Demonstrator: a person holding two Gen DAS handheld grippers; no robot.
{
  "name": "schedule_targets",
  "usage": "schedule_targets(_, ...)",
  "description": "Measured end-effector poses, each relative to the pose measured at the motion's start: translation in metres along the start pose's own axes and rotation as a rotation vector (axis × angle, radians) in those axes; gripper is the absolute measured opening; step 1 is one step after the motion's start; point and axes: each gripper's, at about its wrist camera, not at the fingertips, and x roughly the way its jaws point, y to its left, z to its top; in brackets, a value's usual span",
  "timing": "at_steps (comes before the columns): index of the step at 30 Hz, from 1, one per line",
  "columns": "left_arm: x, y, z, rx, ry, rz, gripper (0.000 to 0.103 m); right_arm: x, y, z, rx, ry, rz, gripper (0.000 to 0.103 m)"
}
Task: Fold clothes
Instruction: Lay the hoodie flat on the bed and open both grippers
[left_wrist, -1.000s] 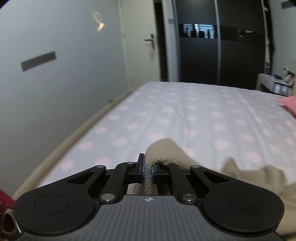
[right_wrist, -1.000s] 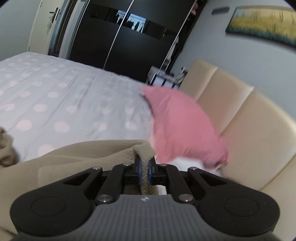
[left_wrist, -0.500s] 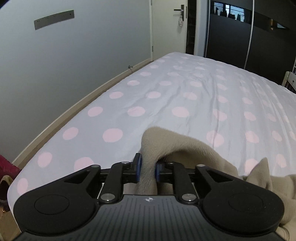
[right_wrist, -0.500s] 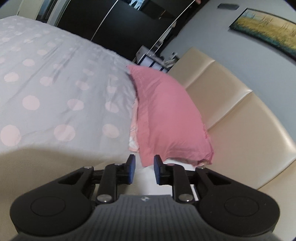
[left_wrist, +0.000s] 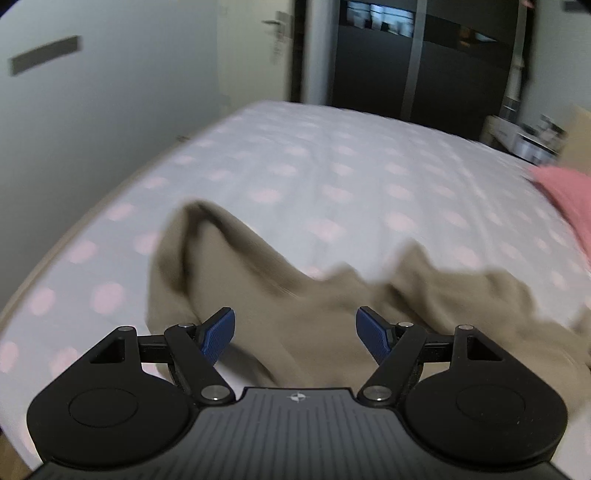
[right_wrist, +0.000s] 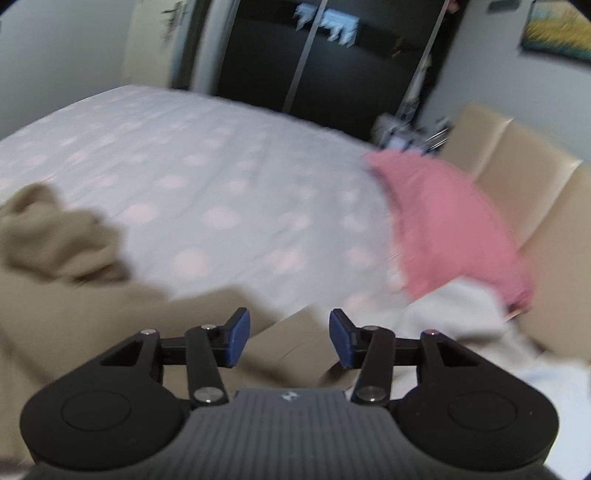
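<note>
The left hand-held gripper (left_wrist: 295, 334), which a second ago was clamping a fold of the beige garment (left_wrist: 295, 306), is now standing with its blue pads (left_wrist: 218, 334) spread wide and gripping nothing; the cloth is lying loose on the bed (left_wrist: 332, 173) below and ahead of it, no longer pinched up into a ridge. The right hand-held gripper (right_wrist: 289, 338), also closed on the fabric a second ago and half parted half a second ago, is now showing a wider gap, with the garment (right_wrist: 92, 302) resting flat under it. Both views are blurring and showing the room from a changed angle.
</note>
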Motion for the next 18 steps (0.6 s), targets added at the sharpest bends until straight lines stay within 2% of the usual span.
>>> schedule_targets(4,-0.014,-0.036,-0.040,0.064,0.029,-0.085,0.072,-0.019,0.026,-0.040,0.044,0.023,0.110,0.051)
schedule_targets(8,-0.017,-0.063,-0.079,0.091,0.099,-0.148,0.072,-0.034,0.043,-0.073,0.099,0.038,0.179,0.052)
schedule_targets(12,-0.010,-0.075,-0.121,0.036,0.178,-0.183,0.072,-0.043,0.055,-0.102,0.104,0.079,0.203,0.054)
schedule_targets(18,0.006,-0.079,-0.171,-0.111,0.293,-0.191,0.071,-0.041,0.061,-0.126,0.161,0.145,0.241,0.059)
